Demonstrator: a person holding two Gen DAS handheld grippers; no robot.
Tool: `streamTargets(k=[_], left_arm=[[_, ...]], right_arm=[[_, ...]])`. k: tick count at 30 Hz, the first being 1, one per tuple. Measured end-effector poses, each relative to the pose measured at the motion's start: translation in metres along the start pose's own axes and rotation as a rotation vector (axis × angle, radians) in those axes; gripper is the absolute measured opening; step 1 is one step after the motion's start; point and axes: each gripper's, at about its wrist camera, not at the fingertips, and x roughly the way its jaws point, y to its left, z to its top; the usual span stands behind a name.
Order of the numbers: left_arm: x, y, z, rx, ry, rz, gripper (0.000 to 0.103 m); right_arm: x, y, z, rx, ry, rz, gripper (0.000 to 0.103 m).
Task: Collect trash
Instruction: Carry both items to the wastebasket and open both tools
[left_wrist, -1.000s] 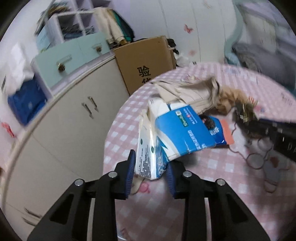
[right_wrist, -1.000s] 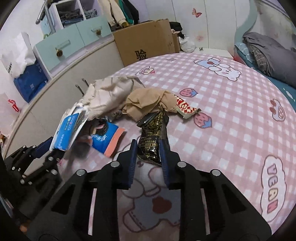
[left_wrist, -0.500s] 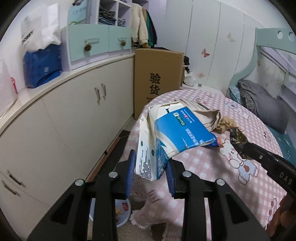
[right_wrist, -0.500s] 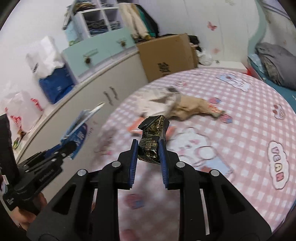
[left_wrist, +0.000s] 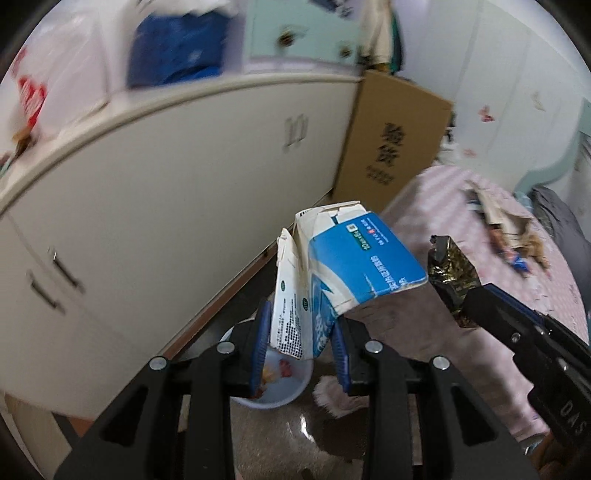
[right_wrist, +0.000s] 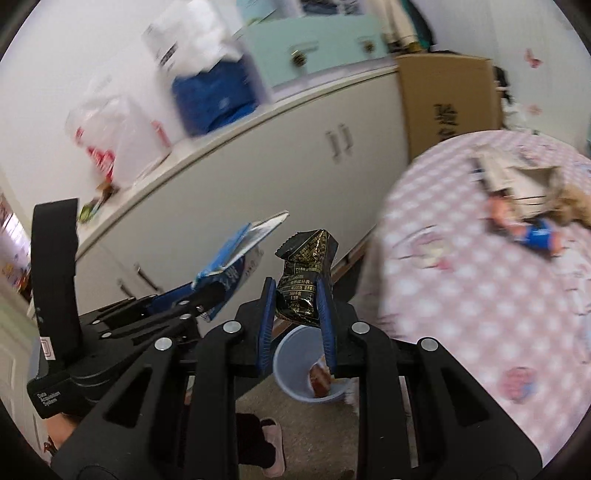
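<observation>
My left gripper (left_wrist: 300, 332) is shut on a crushed blue and white carton (left_wrist: 343, 269) and holds it above a pale blue trash bin (left_wrist: 273, 384) on the floor. My right gripper (right_wrist: 296, 306) is shut on a black and gold snack wrapper (right_wrist: 304, 277), above the same bin (right_wrist: 295, 365), which holds some scraps. The wrapper (left_wrist: 452, 275) and right gripper show at the right of the left wrist view. The carton (right_wrist: 236, 254) and left gripper show at the left of the right wrist view.
A bed with a pink checked cover (right_wrist: 480, 277) is to the right, with beige cloth (right_wrist: 517, 177) and a blue wrapper (right_wrist: 535, 236) on it. White cabinets (left_wrist: 166, 221) stand behind the bin. A cardboard box (left_wrist: 395, 147) is beside them. A slipper (right_wrist: 273, 450) lies on the floor.
Both grippers have swung left, off the bed and down toward the floor, carrying the carton and the wrapper. The bin now lies below both.
</observation>
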Motion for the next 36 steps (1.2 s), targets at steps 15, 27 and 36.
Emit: streamTargets(k=[15, 27, 36], left_arm=[[0.094, 0.066, -0.021, -0.182, 0.254, -0.058, 0.053], [0.087, 0.066, -0.020, -0.196, 0.223, -0.024, 0.058], [0.070, 0.068, -0.013, -0.198, 0.169, 0.014, 0.059]], right_arm=[[0.097, 0.024, -0.018, -0.057, 0.140, -0.014, 0.023], [0.104, 0.019, -0.023, -0.046, 0.158, -0.013, 0.023], [0.101, 0.024, -0.019, -0.049, 0.131, 0.011, 0.024]])
